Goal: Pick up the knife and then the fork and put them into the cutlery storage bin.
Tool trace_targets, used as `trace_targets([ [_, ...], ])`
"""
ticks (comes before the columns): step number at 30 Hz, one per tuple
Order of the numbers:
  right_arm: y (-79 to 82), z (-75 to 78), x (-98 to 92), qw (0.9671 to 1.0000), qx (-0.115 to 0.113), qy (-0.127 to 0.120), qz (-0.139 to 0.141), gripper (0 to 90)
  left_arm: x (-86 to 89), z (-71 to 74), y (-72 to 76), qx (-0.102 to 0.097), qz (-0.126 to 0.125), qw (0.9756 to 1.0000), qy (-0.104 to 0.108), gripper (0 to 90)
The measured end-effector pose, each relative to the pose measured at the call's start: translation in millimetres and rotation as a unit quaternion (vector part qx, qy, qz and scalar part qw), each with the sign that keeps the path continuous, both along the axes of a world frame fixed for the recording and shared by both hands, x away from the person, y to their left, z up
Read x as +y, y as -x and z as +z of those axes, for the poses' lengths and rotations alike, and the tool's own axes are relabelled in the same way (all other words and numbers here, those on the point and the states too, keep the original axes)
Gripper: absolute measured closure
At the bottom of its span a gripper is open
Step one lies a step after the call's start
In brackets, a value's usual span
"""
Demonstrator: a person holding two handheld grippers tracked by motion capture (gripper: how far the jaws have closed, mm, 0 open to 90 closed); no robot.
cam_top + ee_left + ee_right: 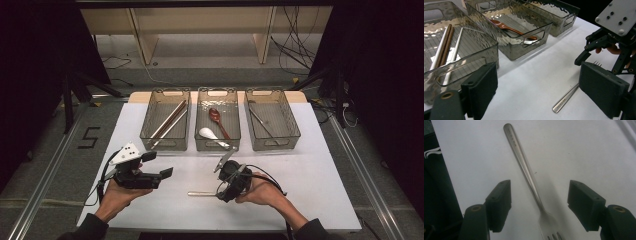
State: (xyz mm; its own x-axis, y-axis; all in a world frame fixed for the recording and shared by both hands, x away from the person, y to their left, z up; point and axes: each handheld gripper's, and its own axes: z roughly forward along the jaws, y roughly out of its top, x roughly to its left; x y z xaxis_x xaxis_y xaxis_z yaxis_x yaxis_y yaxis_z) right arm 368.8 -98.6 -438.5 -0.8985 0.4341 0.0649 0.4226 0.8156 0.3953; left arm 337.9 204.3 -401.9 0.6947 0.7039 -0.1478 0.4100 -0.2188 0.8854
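Straddling a slim brushed-steel fork [529,176] with my right tool [539,205], pads wide, not gripping | tines cut off | left tool [536,87] wide, empty | matte white counter [310,180]

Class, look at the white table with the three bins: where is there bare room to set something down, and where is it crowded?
Bare: the table's right part, beside the right bin, and the near edge. Crowded: the middle, where the right gripper straddles the fork, and the left gripper.

Beyond our tongs three bins [219,145] wall off the far surface [320,180]; between our tongs only a fork [525,168] lies.
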Motion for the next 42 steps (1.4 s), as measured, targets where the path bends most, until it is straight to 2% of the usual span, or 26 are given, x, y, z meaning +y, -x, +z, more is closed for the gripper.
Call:
trace_targets([
  [8,-0.6,-4.2,1.6,0.9999,0.001,0.007,0.010,40.6,1.0,-0.1,0.9,0.000,0.003,1.0000,-0.001,14.9],
  [14,-1.4,-5.5,2.4,0.9999,0.008,0.010,0.005,44.8,0.9,0.0,1.8,-0.002,0.003,1.0000,-0.001,14.9],
  [16,-2.2,-7.6,2.8,0.9998,0.004,0.012,0.012,46.5,1.4,0.2,2.0,-0.001,0.004,1.0000,-0.002,14.9],
  [18,-2.1,-9.8,3.2,0.9997,0.006,0.015,0.019,49.0,1.6,0.1,3.0,-0.001,0.004,1.0000,-0.002,14.9],
  [21,-0.2,-11.1,5.7,0.9996,0.016,0.021,0.014,52.8,2.3,0.2,3.6,-0.002,0.004,1.0000,-0.001,14.9],
  [25,-0.5,-14.3,6.0,0.9992,0.006,0.031,0.025,56.6,1.8,0.3,3.6,-0.003,0.004,1.0000,0.000,14.9],
  [29,-0.8,-17.5,4.7,0.9991,0.013,0.033,0.022,61.1,1.0,0.3,3.0,-0.002,0.000,1.0000,-0.003,15.0],
  [36,0.6,-21.2,6.5,0.9988,0.011,0.039,0.029,67.1,0.3,0.0,2.4,-0.002,0.000,1.0000,-0.003,14.9],
  [42,0.3,-23.6,7.5,0.9987,-0.002,0.037,0.037,71.7,1.0,0.4,2.7,-0.002,-0.001,1.0000,-0.004,14.9],
])
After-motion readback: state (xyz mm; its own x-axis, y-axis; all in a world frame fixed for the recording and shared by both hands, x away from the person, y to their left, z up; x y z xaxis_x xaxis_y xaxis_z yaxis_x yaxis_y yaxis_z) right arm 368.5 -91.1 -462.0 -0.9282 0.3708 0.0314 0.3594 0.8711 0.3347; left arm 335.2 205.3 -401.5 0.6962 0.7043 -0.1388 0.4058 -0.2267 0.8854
